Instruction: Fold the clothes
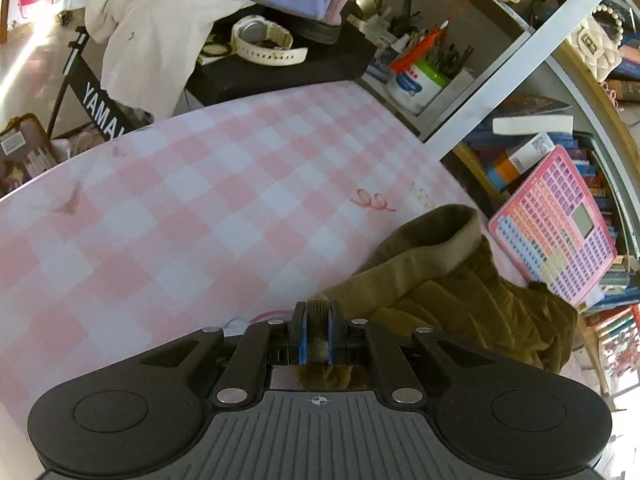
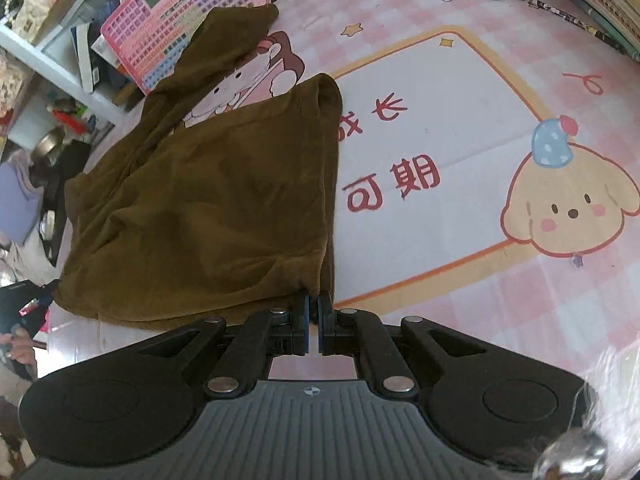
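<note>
Soft, limp olive-brown garment (image 2: 208, 184) sprawled on pink checked bench (image 1: 180, 208), left claw (image 1: 316, 332) clenched on bunched hem, right claw (image 2: 313, 320) pinching near corner: likely light, best gripped at edges.

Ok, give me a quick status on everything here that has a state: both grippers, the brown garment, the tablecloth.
left gripper: shut on a bunched edge of the brown garment
right gripper: shut, thin hem of the garment pinched at its tips
brown garment: partly folded, one panel flat, the far part crumpled, lying on the cloth
pink checked tablecloth: spread flat, lightly wrinkled
</note>
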Tool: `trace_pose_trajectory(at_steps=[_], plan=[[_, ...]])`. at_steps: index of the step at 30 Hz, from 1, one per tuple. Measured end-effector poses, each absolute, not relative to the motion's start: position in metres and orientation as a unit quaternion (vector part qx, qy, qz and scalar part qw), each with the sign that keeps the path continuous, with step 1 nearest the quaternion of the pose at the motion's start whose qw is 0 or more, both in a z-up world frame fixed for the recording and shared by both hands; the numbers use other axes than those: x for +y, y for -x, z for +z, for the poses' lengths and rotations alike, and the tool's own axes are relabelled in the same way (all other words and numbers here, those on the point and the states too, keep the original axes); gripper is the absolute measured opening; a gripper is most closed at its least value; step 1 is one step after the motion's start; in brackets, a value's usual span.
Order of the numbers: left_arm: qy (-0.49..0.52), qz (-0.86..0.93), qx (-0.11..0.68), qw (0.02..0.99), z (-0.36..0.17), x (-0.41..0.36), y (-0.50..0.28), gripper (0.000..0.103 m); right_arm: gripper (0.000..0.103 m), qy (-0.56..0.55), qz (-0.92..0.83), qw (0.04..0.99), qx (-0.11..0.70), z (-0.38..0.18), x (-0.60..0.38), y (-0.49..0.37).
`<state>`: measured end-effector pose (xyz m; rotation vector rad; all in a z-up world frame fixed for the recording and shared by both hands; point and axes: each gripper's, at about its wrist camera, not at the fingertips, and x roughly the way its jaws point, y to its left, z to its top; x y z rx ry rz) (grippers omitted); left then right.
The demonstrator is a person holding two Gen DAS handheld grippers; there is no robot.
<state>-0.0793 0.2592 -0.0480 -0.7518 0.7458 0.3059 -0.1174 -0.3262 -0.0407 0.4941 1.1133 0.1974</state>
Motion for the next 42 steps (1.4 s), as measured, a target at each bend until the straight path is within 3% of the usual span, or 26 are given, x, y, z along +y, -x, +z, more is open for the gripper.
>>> trace_pose_trajectory(at_steps=[6,12,18,19,21,22,26,33,34,35,36,40,42], plan=[[0.34,0.127,0.375,0.853,-0.048,0.251,0.091,0.008,0.004,-0.188,0.069,0.842,0.501,-0.029,-0.334,0.109],[0.341,0.108,0.377,0.854,-0.042,0.233,0.105,0.008,0.004,-0.178,0.102,0.871,0.447,0.024,-0.346,0.107],[0.344,0.119,0.389,0.846,-0.05,0.233,0.116,0.012,0.005,-0.161,0.082,0.808,0.561,-0.035,-0.355,0.121],[0.339,0.121,0.391,0.847,-0.05,0.232,0.116,0.014,0.007,-0.165,0.081,0.809,0.559,-0.037,-0.358,0.122],[0.331,0.124,0.394,0.848,-0.048,0.229,0.117,0.016,0.027,-0.142,0.081,0.813,0.56,-0.033,-0.36,0.122],[0.328,0.125,0.395,0.849,-0.048,0.228,0.117,0.017,0.042,-0.13,0.081,0.814,0.56,-0.031,-0.361,0.122],[0.324,0.13,0.394,0.85,-0.045,0.225,0.124,0.025,0.039,-0.137,0.09,0.824,0.542,-0.021,-0.374,0.121],[0.331,0.15,0.385,0.848,-0.046,0.217,0.129,0.027,0.035,-0.15,0.118,0.823,0.535,-0.027,-0.364,0.096],[0.332,0.154,0.384,0.848,-0.045,0.216,0.13,0.027,0.03,-0.154,0.122,0.819,0.54,-0.032,-0.364,0.09],[0.333,0.157,0.382,0.848,-0.045,0.216,0.131,0.027,0.016,-0.159,0.121,0.815,0.544,-0.037,-0.362,0.085],[0.334,0.16,0.38,0.847,-0.044,0.215,0.132,0.027,0.01,-0.154,0.124,0.815,0.544,-0.036,-0.36,0.082],[0.32,0.172,0.369,0.856,-0.032,0.212,0.14,0.027,0.007,-0.19,0.215,0.838,0.464,0.004,-0.361,0.089],[0.311,0.179,0.363,0.86,-0.027,0.213,0.143,0.027,0.007,-0.166,0.174,0.853,0.462,0.012,-0.363,0.082]])
